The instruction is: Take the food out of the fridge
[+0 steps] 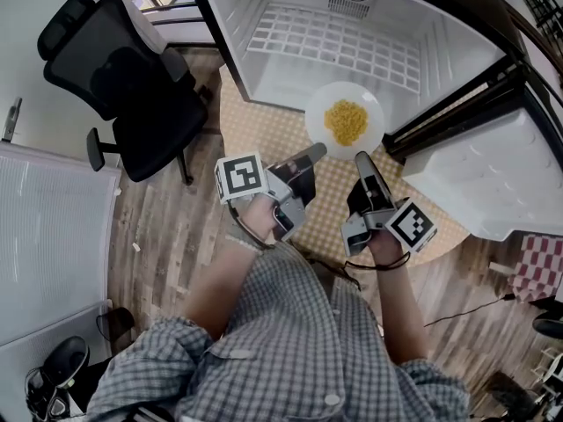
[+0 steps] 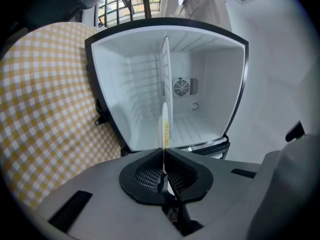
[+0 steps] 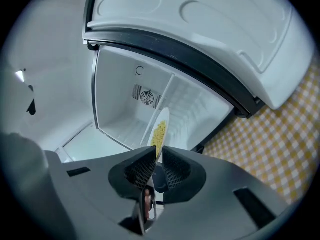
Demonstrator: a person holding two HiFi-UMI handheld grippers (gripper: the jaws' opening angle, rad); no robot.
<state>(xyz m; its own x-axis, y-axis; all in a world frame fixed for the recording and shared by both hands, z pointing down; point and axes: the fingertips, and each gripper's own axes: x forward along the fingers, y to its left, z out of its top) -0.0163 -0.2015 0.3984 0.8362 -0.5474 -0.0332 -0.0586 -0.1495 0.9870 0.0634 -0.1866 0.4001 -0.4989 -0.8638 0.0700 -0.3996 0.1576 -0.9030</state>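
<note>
Wood floor (image 1: 167, 236), yellow-check mat (image 1: 273, 134) in front of the open fridge (image 1: 352, 42); black chair (image 1: 132, 77) beside fridge. Plate (image 1: 321, 104) w/ yellow food (image 1: 346, 121) at fridge mouth. L gripper (image 1: 318, 150) & R gripper (image 1: 361, 158) each clamped on plate rim, opp. sides.

Straight ahead we've got the fridge (image 1: 255, 33) standing wide, with open room over its wire shelf (image 1: 334, 42). Only the plate (image 1: 318, 117) hangs in the middle of its mouth, and the checked mat (image 1: 264, 130) in front gives us floor to back across. On our right the swung-out fridge door (image 1: 484, 174) boxes us in close, while the black office chair (image 1: 132, 77) on the left sits well apart, so that side's roomier.
</note>
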